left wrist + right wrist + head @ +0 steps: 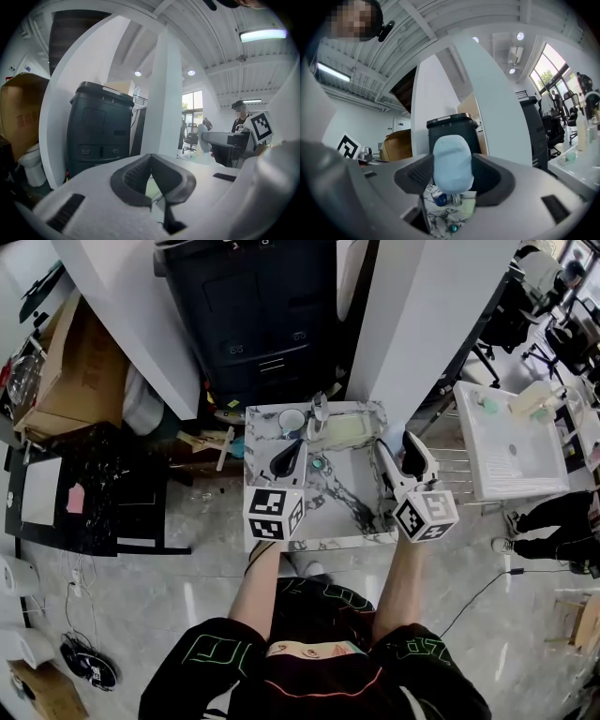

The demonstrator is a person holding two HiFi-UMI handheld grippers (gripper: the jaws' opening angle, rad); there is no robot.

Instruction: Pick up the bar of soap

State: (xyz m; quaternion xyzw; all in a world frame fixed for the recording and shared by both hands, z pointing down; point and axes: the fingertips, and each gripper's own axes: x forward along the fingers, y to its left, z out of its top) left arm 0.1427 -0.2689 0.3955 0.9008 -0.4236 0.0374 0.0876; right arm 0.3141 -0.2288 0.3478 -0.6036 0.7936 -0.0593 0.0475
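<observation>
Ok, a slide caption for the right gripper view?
Right claw shut on a pale blue bar of soap, held above the marbled table with a black bin behind.

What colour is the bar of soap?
Pale blue; the soap shows best in the right gripper view.

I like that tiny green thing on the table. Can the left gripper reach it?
Probably yes: the left gripper sits right beside the green thing, nothing between them, fingers shut and empty.
</observation>
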